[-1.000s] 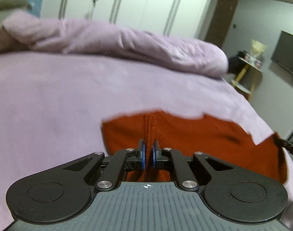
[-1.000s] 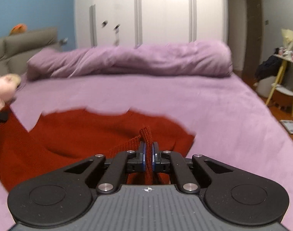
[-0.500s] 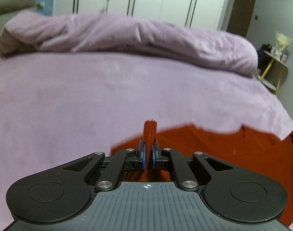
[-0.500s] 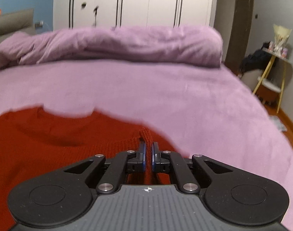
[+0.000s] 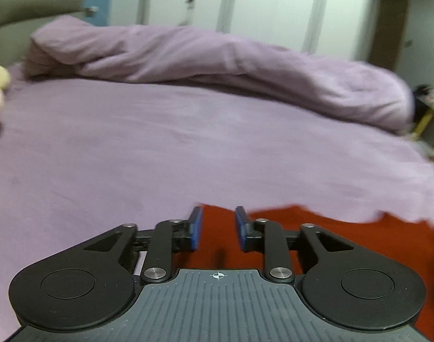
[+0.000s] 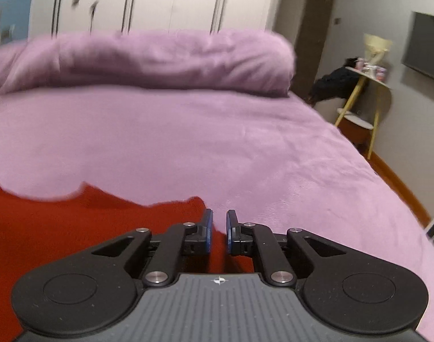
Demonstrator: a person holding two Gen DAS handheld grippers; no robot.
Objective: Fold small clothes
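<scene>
Tilting down | both tongs opening (unloaded) | red garment (image 5: 345, 236) beneath

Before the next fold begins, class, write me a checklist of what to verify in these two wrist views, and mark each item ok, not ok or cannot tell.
1. Left gripper has let go: ok, its jaws are opening and no cloth is pinched, the red garment only lies beneath them.
2. Right gripper has let go: ok, jaws opening with a clear gap, nothing pinched.
3. Garment rests on the bed: ok in both views.
4. Garment lies flat, edges matched: cannot tell, most of it is hidden under the grippers.
5. Bed beyond the garment free for working: ok, the duvet is bunched at the far end.
</scene>
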